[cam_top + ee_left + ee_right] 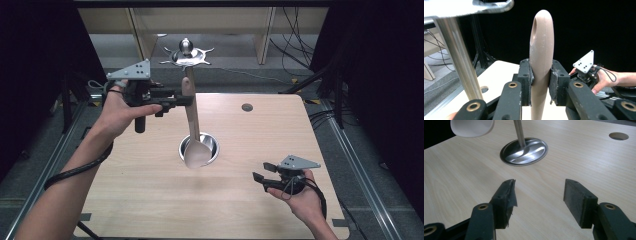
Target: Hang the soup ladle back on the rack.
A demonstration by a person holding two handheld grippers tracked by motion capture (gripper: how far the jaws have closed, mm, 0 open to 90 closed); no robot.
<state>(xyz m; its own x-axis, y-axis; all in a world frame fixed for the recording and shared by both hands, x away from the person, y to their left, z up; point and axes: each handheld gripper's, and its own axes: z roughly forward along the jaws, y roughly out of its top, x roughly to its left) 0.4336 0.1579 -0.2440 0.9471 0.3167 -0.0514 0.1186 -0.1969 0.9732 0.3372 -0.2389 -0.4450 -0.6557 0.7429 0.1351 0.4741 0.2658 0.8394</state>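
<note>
A pale beige spoon hangs upright above the table, its whitish bowl low over the round steel base of a rack. My left gripper is shut on the spoon's handle near the top. In the left gripper view the handle's holed end rises between the two pads. The rack's steel pole stands just to the left, under its hooked top. My right gripper rests low near the table's front right, open and holding nothing.
The wooden table has a cable hole at the back right. In the right gripper view the base, pole and spoon bowl lie ahead. Dark frames and cables flank the table.
</note>
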